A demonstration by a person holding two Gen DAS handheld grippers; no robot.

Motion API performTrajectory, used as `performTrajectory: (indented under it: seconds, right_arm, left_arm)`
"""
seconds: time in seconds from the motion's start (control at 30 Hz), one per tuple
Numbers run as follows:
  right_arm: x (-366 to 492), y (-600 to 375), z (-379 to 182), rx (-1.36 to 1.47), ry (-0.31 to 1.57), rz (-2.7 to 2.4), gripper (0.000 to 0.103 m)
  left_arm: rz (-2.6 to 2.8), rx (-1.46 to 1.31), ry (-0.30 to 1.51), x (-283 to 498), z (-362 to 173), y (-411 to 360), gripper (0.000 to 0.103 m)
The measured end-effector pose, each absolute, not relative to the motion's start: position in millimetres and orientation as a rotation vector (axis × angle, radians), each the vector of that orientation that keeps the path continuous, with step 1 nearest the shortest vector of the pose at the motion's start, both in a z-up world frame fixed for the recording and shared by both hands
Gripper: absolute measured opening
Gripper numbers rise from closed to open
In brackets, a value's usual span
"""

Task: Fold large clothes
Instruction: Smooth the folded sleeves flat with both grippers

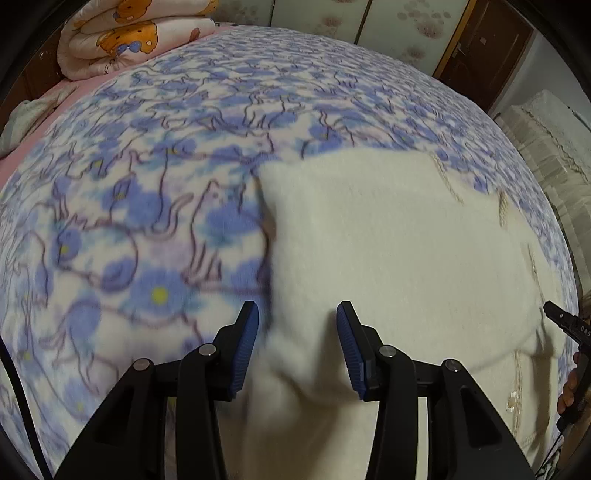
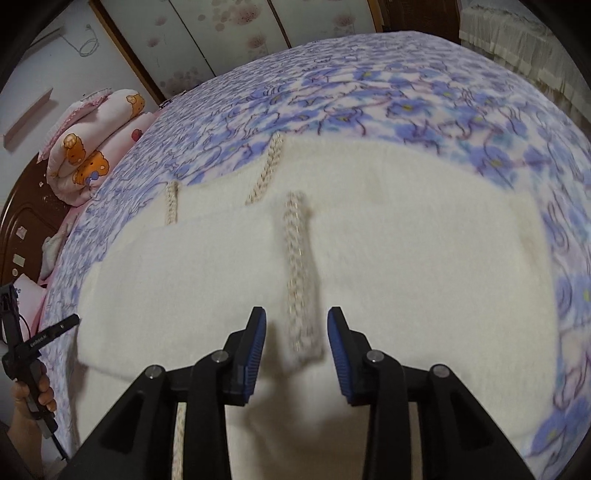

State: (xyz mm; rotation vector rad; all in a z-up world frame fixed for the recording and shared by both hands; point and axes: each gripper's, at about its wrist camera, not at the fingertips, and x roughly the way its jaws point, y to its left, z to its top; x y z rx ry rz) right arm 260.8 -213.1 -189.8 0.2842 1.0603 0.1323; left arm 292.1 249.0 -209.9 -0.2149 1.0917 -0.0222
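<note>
A cream knitted garment point(image 1: 388, 236) with beige braided trim lies spread on the blue-flowered bed cover point(image 1: 147, 184). My left gripper point(image 1: 297, 314) is open, its blue pads standing either side of a raised fold at the garment's left edge. In the right wrist view the same garment point(image 2: 406, 258) fills the middle, folded in layers. My right gripper point(image 2: 296, 317) is open just over it, with a braided trim strip point(image 2: 299, 266) and a raised fold between the pads. Neither gripper grips cloth. The right gripper shows at the right edge of the left wrist view point(image 1: 569, 325).
A rolled bear-print quilt point(image 1: 122, 33) lies at the head of the bed, also in the right wrist view point(image 2: 92, 147). A dark wooden headboard point(image 2: 22, 221) stands on the left. A cream ruffled cover point(image 2: 524, 48) lies beyond the bed. The left hand-held gripper point(image 2: 26, 347) shows at left.
</note>
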Motion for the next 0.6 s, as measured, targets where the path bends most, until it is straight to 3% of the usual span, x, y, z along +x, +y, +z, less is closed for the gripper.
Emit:
performTrajectory:
  seconds: [0.3, 0.6]
  right_arm:
    - [233.6, -141.2, -167.0, 0.18, 0.966, 0.226, 0.035]
    - [252.6, -67.9, -186.9, 0.069, 1.007, 0.289, 0.035]
  left_arm:
    - [-0.081, -0.119, 0.942, 268.9, -179.9, 180.0, 0.042]
    - [-0.06, -0.143, 1.009, 282.1, -225.2, 135.7, 0.042]
